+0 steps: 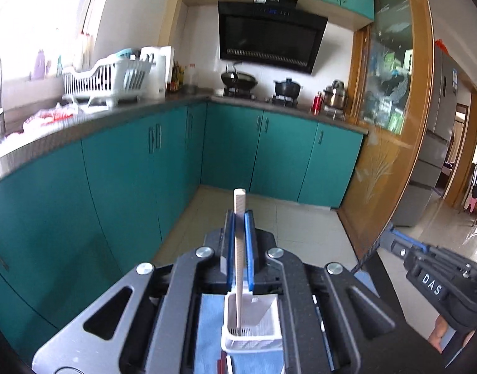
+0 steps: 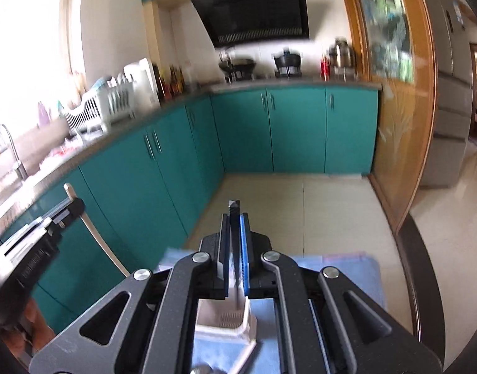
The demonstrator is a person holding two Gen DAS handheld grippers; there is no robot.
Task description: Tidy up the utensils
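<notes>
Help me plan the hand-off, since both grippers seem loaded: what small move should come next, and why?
Probably lower the left gripper so its cream utensil settles into the white holder below. Its lower end already seems to reach into the holder, which stands on the blue cloth. The right gripper is shut on a dark utensil, which can follow.

You stood in a kitchen with teal cabinets (image 1: 129,162), a pale tiled floor (image 1: 301,227), a bright window (image 1: 29,21), a black range hood (image 1: 269,35) and a wooden-framed glass door (image 1: 391,71).
</notes>
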